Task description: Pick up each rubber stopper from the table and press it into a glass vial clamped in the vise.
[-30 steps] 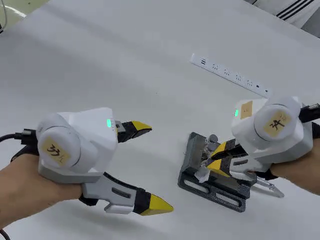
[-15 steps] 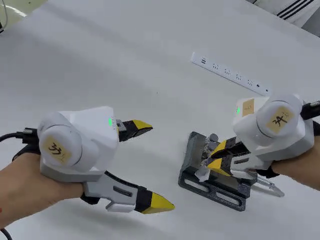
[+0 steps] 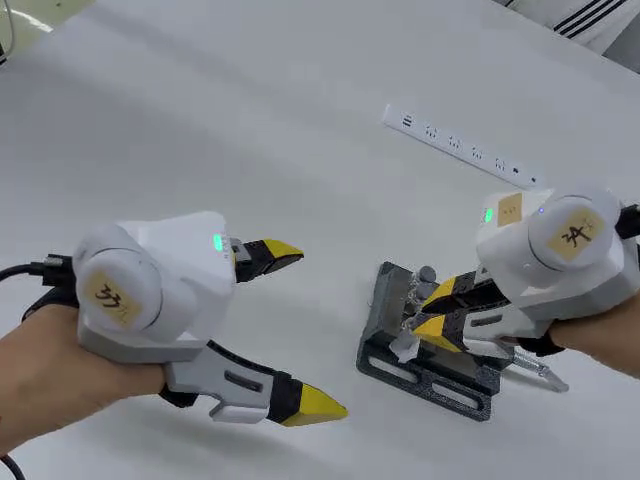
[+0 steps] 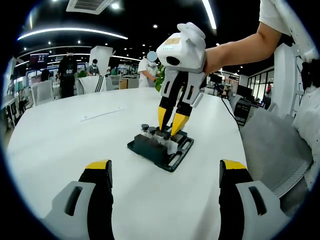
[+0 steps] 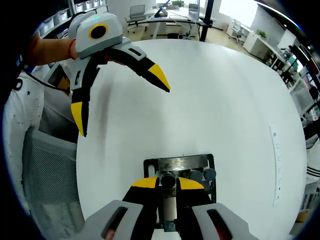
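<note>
Right gripper [image 5: 169, 183] jaws pinch stopper [image 5: 167, 177] over vial [image 5: 170, 206] in vise [image 5: 150, 164]; off-axis push may cock it. Left gripper [image 3: 315, 330] jaws wide open.

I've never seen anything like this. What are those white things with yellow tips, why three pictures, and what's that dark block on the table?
There is no robot here: a person holds a tool in each hand, each with two yellow-tipped jaws that pinch like tongs. The head view looks down from a camera on the person's head; the two round ones come from cameras riding on the tools. The left gripper hovers over the white table with its jaws wide apart, holding nothing. The right gripper has its jaws close together at the dark vise, a clamp holding small glass vials topped with grey stoppers. Whether it is pinching one I can't tell. A white power strip lies farther back.
</note>
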`<action>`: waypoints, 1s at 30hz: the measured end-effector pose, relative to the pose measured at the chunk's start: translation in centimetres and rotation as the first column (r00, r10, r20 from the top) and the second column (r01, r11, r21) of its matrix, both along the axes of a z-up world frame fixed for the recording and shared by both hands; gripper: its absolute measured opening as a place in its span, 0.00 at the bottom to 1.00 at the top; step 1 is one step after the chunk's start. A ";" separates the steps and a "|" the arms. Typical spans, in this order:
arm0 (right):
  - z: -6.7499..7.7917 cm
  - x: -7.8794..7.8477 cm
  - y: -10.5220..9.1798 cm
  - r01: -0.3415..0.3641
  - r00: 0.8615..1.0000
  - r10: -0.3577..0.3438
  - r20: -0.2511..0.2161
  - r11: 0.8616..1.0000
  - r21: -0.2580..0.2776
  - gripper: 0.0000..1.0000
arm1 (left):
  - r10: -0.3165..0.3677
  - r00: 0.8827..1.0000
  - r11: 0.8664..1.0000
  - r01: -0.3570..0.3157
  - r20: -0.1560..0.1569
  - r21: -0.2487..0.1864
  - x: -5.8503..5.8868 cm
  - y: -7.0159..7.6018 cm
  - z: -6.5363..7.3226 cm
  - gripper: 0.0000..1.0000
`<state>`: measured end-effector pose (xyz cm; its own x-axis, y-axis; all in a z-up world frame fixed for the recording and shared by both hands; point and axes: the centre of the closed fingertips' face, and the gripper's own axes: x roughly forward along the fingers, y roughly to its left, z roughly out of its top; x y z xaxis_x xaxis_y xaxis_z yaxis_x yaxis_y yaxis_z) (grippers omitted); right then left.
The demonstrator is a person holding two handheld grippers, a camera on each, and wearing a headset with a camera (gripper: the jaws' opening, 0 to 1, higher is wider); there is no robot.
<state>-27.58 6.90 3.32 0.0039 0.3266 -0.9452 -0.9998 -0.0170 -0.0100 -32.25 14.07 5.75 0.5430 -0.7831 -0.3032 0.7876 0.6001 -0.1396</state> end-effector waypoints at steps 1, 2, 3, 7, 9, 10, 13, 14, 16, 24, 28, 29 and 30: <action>0.1 0.1 -0.1 0.002 1.000 -0.002 0.000 1.000 0.003 0.08 | 0.000 1.000 1.000 0.000 0.000 0.000 0.0 0.0 0.0 0.88; 0.3 0.2 -0.1 0.004 1.000 -0.004 0.002 1.000 0.010 0.08 | -0.001 1.000 1.000 0.001 0.000 0.002 0.0 0.0 0.0 0.88; 0.4 0.3 -0.1 0.009 1.000 -0.009 0.003 1.000 0.016 0.08 | -0.001 1.000 1.000 0.001 0.000 0.001 0.0 0.0 0.0 0.88; 0.7 0.6 -0.2 0.026 1.000 -0.025 -0.004 0.999 0.035 0.05 | -0.004 1.000 1.000 0.004 -0.003 0.002 -0.1 0.0 -0.1 0.88; 0.8 0.5 -0.2 0.029 1.000 -0.029 -0.007 0.999 0.035 0.04 | -0.007 1.000 1.000 0.007 -0.003 0.005 -0.1 0.0 -0.1 0.88; 0.8 0.5 -0.3 0.029 1.000 -0.029 -0.008 0.999 0.035 0.03 | -0.008 1.000 1.000 0.008 -0.003 0.005 -0.1 0.0 -0.1 0.88; 0.7 0.4 -0.4 0.031 0.999 -0.031 -0.013 0.999 0.036 0.03 | -0.010 1.000 1.000 0.010 -0.003 0.005 -0.1 -0.1 -0.1 0.88; 0.7 0.4 -0.3 0.033 0.999 -0.033 -0.017 0.999 0.038 0.02 | -0.010 1.000 1.000 0.010 -0.003 0.004 -0.1 -0.1 -0.1 0.88; 0.6 0.3 -0.3 0.032 0.999 -0.031 -0.021 0.999 0.040 0.01 | -0.011 1.000 1.000 0.011 -0.003 0.003 -0.1 -0.1 0.0 0.88; 0.1 0.3 -0.2 0.030 0.999 -0.029 -0.029 0.999 0.036 0.00 | -0.013 1.000 1.000 0.013 -0.001 0.004 -0.1 -0.2 0.1 0.88; -0.1 0.1 -0.1 0.025 0.999 -0.025 -0.033 0.999 0.027 0.00 | -0.012 1.000 1.000 0.012 -0.003 0.004 -0.1 -0.2 0.0 0.88; -0.3 0.3 -0.2 0.024 0.999 -0.023 -0.032 0.999 0.025 0.00 | -0.011 1.000 1.000 0.011 -0.003 0.004 -0.1 -0.1 0.1 0.88; -0.4 0.3 -0.2 0.024 0.999 -0.023 -0.032 0.999 0.023 0.00 | -0.011 1.000 1.000 0.011 -0.002 0.004 -0.1 -0.1 0.1 0.88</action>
